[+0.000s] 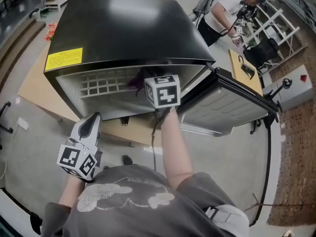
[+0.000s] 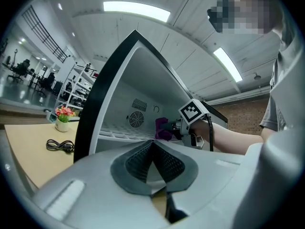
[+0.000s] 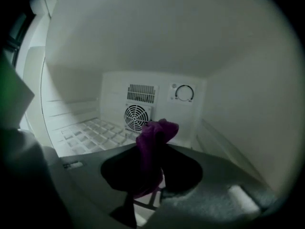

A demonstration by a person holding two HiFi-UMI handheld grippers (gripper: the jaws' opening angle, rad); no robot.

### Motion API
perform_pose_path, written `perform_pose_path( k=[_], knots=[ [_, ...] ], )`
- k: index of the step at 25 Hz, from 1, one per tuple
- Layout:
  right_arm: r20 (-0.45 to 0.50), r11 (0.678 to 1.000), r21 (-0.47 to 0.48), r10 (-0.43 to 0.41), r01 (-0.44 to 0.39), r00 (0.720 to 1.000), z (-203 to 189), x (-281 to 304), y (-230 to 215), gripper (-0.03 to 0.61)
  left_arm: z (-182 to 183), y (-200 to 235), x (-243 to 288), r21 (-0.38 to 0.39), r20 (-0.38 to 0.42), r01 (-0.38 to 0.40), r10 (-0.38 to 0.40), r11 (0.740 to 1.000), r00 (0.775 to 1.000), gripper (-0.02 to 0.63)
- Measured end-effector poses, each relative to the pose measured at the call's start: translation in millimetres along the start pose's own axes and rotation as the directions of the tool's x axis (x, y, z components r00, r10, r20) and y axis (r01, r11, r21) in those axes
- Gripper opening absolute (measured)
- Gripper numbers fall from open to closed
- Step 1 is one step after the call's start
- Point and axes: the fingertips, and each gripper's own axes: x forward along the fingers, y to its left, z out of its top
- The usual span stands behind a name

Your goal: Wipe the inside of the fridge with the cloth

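The left gripper [image 2: 152,149] is outside the fridge [image 1: 123,28], near the person's body and to the left of the opening. Its jaws are brought together with nothing between them, so it takes no part in the wipe as it stands. Inside the cavity, the white grid shelf [image 3: 88,132] lies low on the left and runs toward the far wall. The right gripper [image 3: 151,178] is inside the cavity, and its jaws are clamped on the purple cloth [image 3: 153,137]. The cloth's long axis follows the jaw axis. A bunched end projects forward and upward from the jaw tips, toward the round fan grille [image 3: 137,116] in the back wall [image 3: 114,87]. The views do not confirm whether that end touches the wall; from the left gripper view it appears to sit short of it. The right hand is therefore the working hand, and the left is well apart from every inner surface. The next move likely depends on pressing the projecting end against a surface. The back wall is straight ahead, and the right side wall [image 3: 248,113] is just beside the cloth. The door [image 1: 222,105] stands open to the right.
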Motion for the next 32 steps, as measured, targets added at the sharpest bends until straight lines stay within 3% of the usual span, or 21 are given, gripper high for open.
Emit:
perform_pose_path(
  k=[5,10,13,16,21,27,32],
  knots=[
    [-0.008,0.992,0.082,-0.100,0.101,0.995,-11,-11,-32,0.087,0,-10,6,-0.005,-0.007,0.015,-0.015,1.000,1.000,0.018],
    [0.074,0.991,0.054,-0.125,0.121,0.989,8,-21,-20,0.087,3,-9,1,-0.001,-0.003,0.025,-0.025,1.000,1.000,0.018],
    [0.183,0.980,0.066,-0.198,0.188,0.963,29,-26,-30,0.089,-2,-11,9,-0.009,-0.007,0.027,-0.027,1.000,1.000,0.018],
    [0.212,0.955,0.143,-0.286,0.260,0.935,35,-22,-51,0.089,-10,-15,11,-0.021,-0.027,0.036,-0.037,0.999,0.999,0.018],
    [0.224,0.885,0.422,-0.310,0.194,0.924,30,-23,-63,0.089,-11,-15,7,-0.021,-0.035,0.048,-0.049,0.999,0.998,0.018],
    [0.199,0.816,0.543,-0.356,0.199,0.913,11,-29,-67,0.089,-6,-8,0,-0.015,-0.029,0.040,-0.041,0.999,0.999,0.018],
    [0.172,0.716,0.683,-0.352,0.146,0.920,-9,-34,-61,0.087,-7,-1,-5,-0.034,-0.034,0.031,-0.032,0.999,0.999,0.018]
  ],
)
